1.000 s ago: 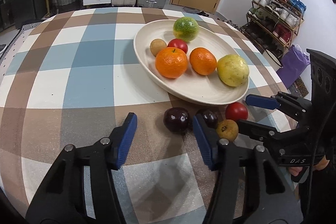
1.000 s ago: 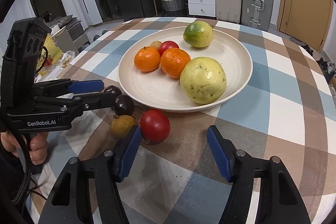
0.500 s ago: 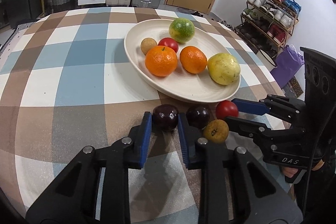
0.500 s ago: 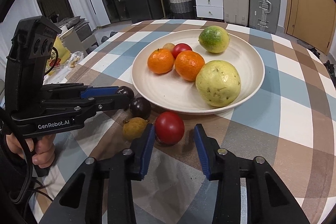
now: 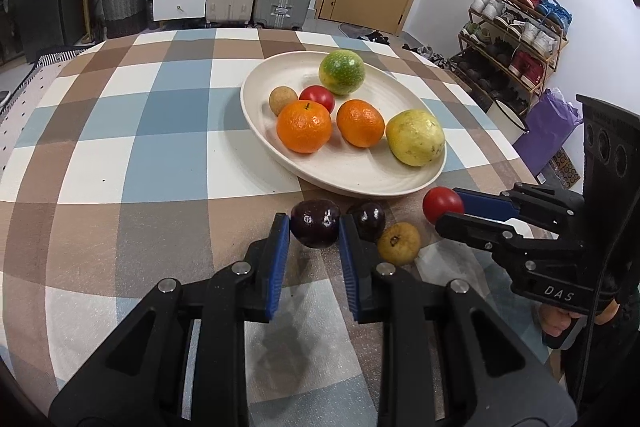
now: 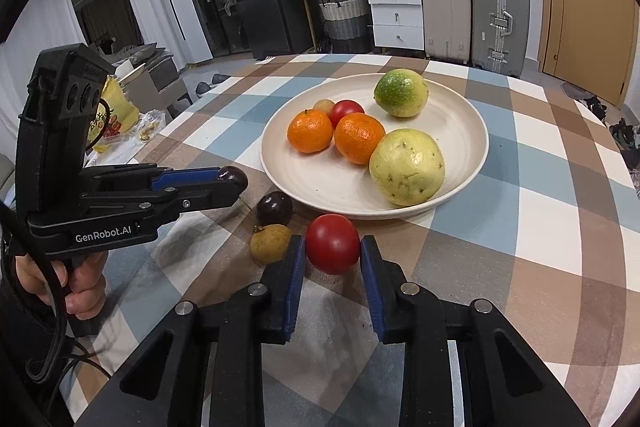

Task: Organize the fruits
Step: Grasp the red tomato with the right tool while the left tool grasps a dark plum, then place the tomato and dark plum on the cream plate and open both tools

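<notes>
Fingers pinch a dark plum (image 5: 315, 229) on your left and a red tomato (image 6: 332, 243) on your right, so lift both gently toward the plate (image 6: 472, 123).

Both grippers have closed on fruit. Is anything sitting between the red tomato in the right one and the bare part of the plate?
Nothing visible. The right gripper is shut on the red tomato, just outside the plate rim. The yellow guava sits inside that near edge, slightly right; bare plate lies left of it. The left gripper holds a dark plum off to the side.
</notes>
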The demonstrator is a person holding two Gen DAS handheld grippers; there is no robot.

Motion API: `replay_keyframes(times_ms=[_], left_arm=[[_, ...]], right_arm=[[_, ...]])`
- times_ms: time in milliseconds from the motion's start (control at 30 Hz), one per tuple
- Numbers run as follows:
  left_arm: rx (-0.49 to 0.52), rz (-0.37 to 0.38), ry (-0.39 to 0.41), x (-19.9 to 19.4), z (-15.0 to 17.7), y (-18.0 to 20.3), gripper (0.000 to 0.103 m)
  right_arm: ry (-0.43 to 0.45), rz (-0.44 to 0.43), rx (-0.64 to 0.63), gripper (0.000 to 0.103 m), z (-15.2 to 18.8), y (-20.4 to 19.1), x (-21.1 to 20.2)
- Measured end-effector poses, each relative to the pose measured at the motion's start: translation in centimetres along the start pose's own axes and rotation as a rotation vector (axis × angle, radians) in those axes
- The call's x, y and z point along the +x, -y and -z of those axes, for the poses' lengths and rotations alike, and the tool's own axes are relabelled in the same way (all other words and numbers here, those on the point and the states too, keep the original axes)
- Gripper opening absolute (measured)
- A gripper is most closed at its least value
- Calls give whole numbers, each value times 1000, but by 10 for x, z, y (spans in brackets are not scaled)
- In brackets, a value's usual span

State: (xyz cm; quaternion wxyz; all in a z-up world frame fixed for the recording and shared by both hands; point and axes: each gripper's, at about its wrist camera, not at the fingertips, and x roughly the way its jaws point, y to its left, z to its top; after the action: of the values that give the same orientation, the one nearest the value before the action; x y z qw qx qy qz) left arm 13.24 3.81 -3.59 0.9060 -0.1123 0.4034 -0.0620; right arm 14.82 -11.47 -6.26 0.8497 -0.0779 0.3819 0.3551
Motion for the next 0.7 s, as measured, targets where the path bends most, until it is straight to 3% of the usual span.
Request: replay_keyframes(times_ms=[700], left_arm=[[41,4,87,-38,-19,19,22]], right_arm=[[153,73,49,28,-22,13,-59]])
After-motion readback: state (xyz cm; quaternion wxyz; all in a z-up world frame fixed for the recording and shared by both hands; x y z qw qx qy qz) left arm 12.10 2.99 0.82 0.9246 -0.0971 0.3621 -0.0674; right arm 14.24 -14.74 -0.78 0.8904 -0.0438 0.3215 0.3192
